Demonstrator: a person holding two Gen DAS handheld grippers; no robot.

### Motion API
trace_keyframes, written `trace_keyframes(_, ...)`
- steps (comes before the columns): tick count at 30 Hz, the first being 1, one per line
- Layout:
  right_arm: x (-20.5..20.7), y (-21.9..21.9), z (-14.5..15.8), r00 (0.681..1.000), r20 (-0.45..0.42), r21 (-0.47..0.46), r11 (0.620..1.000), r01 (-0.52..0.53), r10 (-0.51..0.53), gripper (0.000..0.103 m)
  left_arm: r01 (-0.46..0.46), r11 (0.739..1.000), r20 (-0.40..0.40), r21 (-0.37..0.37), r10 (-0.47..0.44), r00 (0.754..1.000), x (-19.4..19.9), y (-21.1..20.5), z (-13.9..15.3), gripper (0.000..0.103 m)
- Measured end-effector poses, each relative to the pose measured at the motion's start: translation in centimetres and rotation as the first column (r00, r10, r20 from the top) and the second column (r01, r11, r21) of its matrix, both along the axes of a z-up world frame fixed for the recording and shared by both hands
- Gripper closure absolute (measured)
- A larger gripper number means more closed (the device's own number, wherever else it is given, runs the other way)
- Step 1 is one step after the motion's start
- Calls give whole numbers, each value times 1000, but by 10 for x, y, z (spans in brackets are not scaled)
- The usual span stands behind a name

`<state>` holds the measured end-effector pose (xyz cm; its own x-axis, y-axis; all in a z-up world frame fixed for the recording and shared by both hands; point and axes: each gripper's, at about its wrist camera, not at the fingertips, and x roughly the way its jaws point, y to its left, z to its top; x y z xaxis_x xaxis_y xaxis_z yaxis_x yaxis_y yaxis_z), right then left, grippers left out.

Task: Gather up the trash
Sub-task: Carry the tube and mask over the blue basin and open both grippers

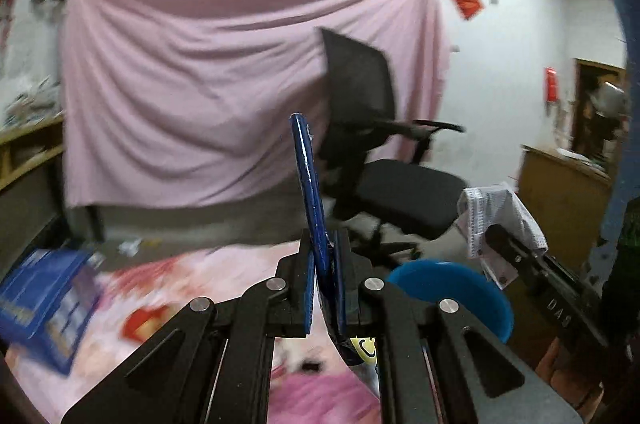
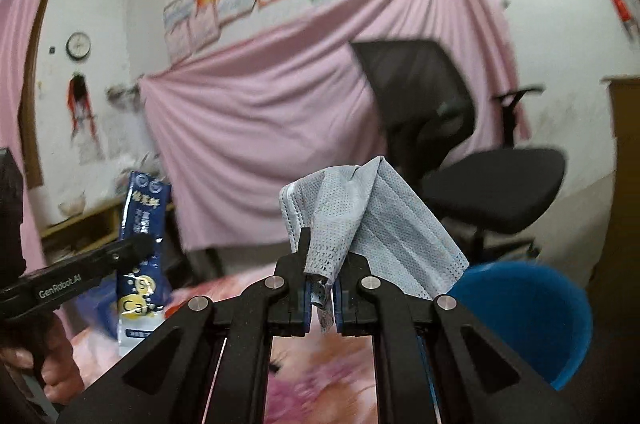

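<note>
My left gripper (image 1: 323,260) is shut on a dark blue foil sachet (image 1: 308,184), seen edge-on and standing upright between the fingers; the same sachet (image 2: 140,232) and left gripper (image 2: 132,248) show at the left of the right wrist view. My right gripper (image 2: 321,284) is shut on a crumpled grey-blue face mask (image 2: 360,220); it also shows in the left wrist view (image 1: 500,220) at the right gripper (image 1: 496,236). Both grippers are raised above a pink patterned tabletop (image 1: 224,288). A blue bin (image 1: 452,292) sits just beyond and to the right, also in the right wrist view (image 2: 532,312).
A blue box (image 1: 44,308) and a red packet (image 1: 144,320) lie on the table at left. A black office chair (image 1: 384,160) stands behind the table before a pink hanging sheet (image 1: 200,92). A wooden cabinet (image 1: 560,192) is at far right, shelves (image 1: 24,160) at left.
</note>
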<state>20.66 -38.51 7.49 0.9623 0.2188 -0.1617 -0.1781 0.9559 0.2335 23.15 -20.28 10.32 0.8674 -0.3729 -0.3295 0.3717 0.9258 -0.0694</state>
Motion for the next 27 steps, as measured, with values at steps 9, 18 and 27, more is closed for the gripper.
trace_keyframes(9, 8, -84, -9, 968, -70, -41, 970, 238, -241, 97, 198, 980, -100, 11, -196, 976, 63, -113, -14, 96)
trace_keyframes(18, 52, -145, -64, 891, -365, 25, 954, 297, -268, 96, 218, 975, -408, 40, -184, 895, 143, -170, -71, 96)
trace_keyframes(27, 72, -146, -91, 842, -492, 32, 962, 272, -222, 94, 232, 971, -493, 50, -178, 852, 164, -163, -89, 90)
